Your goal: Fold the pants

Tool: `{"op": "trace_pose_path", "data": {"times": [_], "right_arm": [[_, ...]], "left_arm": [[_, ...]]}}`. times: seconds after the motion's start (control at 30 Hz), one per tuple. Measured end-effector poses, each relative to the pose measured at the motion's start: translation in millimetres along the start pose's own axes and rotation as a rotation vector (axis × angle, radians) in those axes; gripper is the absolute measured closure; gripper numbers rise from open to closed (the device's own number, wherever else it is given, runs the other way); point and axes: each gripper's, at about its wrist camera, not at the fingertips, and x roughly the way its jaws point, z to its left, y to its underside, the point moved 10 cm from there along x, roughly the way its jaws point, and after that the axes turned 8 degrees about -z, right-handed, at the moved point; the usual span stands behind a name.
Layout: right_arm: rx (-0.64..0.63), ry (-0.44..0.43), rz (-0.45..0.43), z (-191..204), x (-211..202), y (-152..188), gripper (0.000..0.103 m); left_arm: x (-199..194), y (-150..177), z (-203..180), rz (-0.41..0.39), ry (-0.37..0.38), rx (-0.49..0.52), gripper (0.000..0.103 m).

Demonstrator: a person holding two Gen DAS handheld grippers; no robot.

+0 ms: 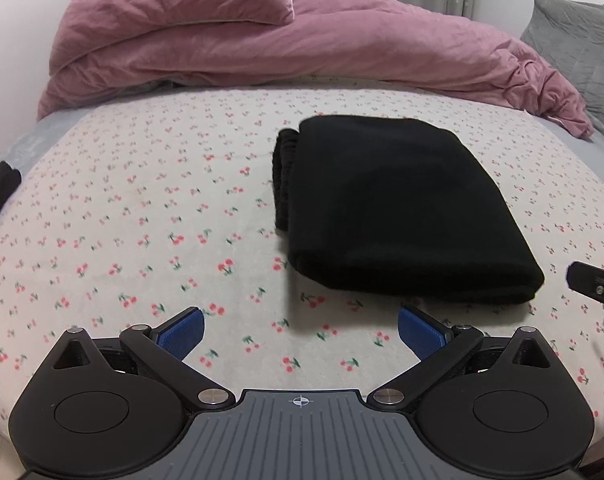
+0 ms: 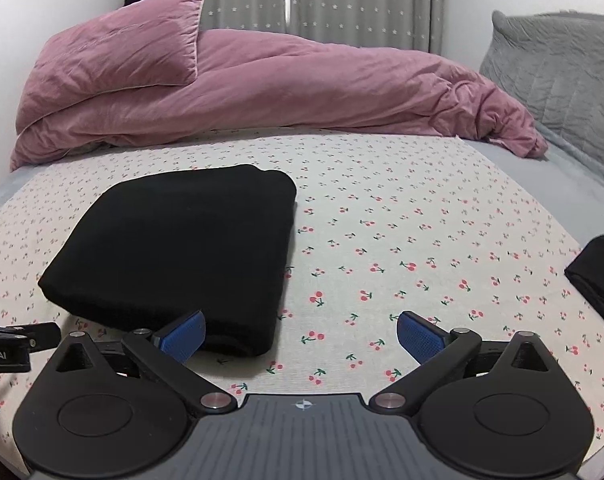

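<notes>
Both grippers, left (image 1: 301,330) and right (image 2: 301,334), hang spread wide, holding nothing, near the black pants (image 1: 390,204), folded into a thick, neat rectangle on the cherry-print sheet (image 1: 141,208).

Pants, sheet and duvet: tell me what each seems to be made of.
Pants: a thick, matte black knit, probably fleece or jersey; the folded edges are plump and a ribbed waistband shows at the left.
Sheet: thin, flat printed fabric, likely cotton, with small red cherries on cream.
Duvet: soft pink cloth with a faint sheen and fine crumples, perhaps washed cotton or velvet; it looks padded.
</notes>
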Motion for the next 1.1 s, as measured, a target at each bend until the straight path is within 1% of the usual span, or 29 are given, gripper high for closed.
{"op": "trace_pose_path", "data": {"times": [0.13, 0.33, 0.67, 1.1], "right_arm": [[-0.03, 0.01, -0.008, 10, -2, 1, 0.001], [-0.032, 0.009, 0.02, 15, -4, 10, 0.001], [-0.035, 0.029, 0.051, 11, 0, 16, 0.001], [-0.051, 0.038, 0.07, 11, 2, 22, 0.001]], "left_arm": [[-1, 1, -4, -0.012, -0.014, 0.021, 0.0], [-2, -2, -3, -0.03, -0.032, 0.022, 0.0], [0, 8, -14, -0.013, -0.029, 0.041, 0.0], [1, 13, -17, -0.013, -0.029, 0.051, 0.0]]}}
